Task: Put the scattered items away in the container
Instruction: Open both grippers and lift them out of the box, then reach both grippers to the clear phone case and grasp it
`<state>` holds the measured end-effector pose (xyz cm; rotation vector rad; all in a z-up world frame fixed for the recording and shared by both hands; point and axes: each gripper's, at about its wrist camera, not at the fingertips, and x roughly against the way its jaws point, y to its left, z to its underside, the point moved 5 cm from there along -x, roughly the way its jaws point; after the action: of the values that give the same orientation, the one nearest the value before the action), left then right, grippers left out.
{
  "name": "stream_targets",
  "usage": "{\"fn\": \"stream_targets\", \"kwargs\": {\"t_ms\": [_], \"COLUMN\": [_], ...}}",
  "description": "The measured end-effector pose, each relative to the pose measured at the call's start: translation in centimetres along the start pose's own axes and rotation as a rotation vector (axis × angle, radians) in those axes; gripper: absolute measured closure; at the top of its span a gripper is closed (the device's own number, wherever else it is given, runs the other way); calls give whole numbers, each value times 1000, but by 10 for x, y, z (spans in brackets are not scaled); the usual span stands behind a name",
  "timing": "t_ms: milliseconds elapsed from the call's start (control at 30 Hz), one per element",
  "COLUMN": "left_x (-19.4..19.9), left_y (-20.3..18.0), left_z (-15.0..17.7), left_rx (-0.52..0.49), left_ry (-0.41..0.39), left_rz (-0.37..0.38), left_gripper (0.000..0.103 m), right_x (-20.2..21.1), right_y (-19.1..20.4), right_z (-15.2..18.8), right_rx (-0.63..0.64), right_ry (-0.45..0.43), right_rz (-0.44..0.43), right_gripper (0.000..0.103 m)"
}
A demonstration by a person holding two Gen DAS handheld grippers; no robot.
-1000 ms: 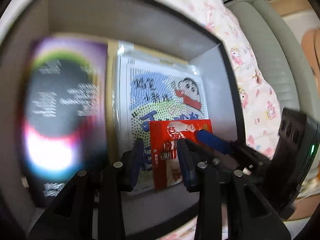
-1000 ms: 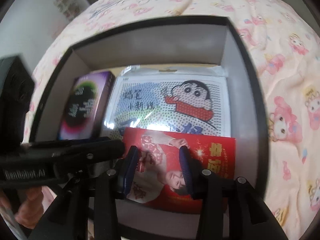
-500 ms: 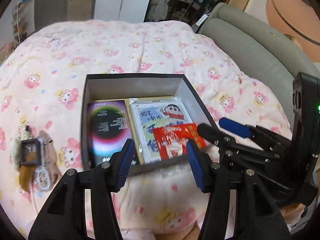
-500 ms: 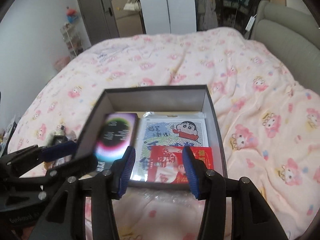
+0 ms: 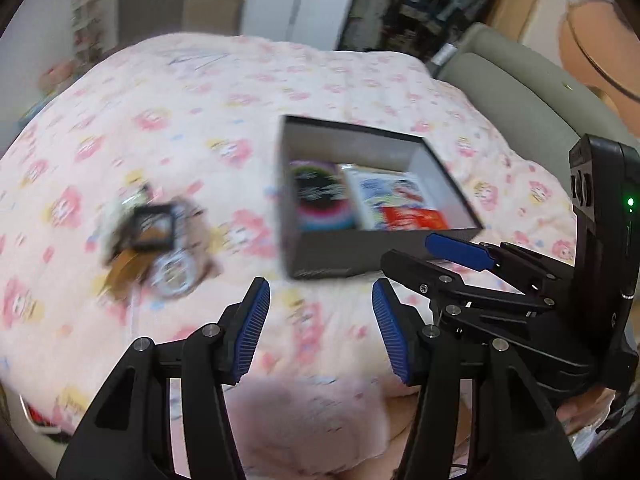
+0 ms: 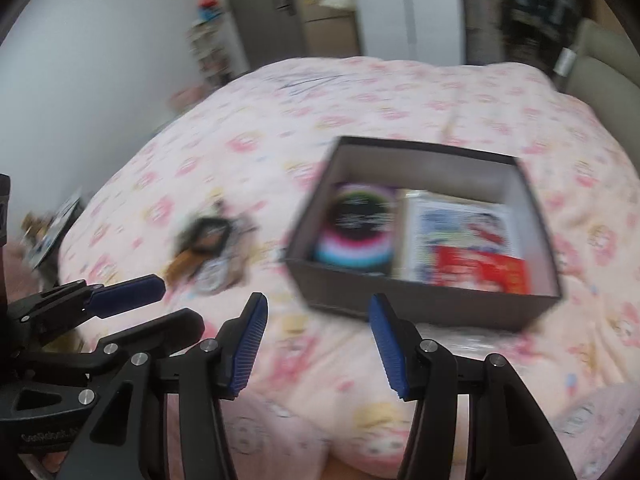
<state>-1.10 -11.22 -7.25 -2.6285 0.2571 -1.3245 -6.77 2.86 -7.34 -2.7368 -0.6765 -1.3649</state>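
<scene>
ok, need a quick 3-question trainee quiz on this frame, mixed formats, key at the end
1. True or false: the red packet lies inside the dark box.
2. Multiple choice: what is between the pads of the left tool and of the right tool? A) the red packet B) nothing C) the keychain bundle
3. Short answer: which scattered item is not yet in the box, and where does it lie?

Key
1. True.
2. B: both tools are open and empty.
3. The keychain bundle, on the pink bedspread to the left of the box in both views.
</scene>
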Motion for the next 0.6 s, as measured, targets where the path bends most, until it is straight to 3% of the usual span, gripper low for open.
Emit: {"fn": "stream_targets", "kwargs": {"t_ms": [233, 433, 600], "left_x": [9, -9, -39], "left_y": [70, 136, 189], "left_z": [23, 31, 44], "left_rx": [116, 256, 373], "left_ry": [4, 45, 108], "left_rz": [-82, -119, -96], "left_gripper": [49, 50, 54], "right_x": [-46, -93, -137], "right_y": [73, 106, 111], "right_z": [6, 8, 14], "right_rx": [96, 92, 109], "right_ry": [84, 177, 245], "right_rz": [-115, -216, -171], "right_gripper": [53, 53, 53]}}
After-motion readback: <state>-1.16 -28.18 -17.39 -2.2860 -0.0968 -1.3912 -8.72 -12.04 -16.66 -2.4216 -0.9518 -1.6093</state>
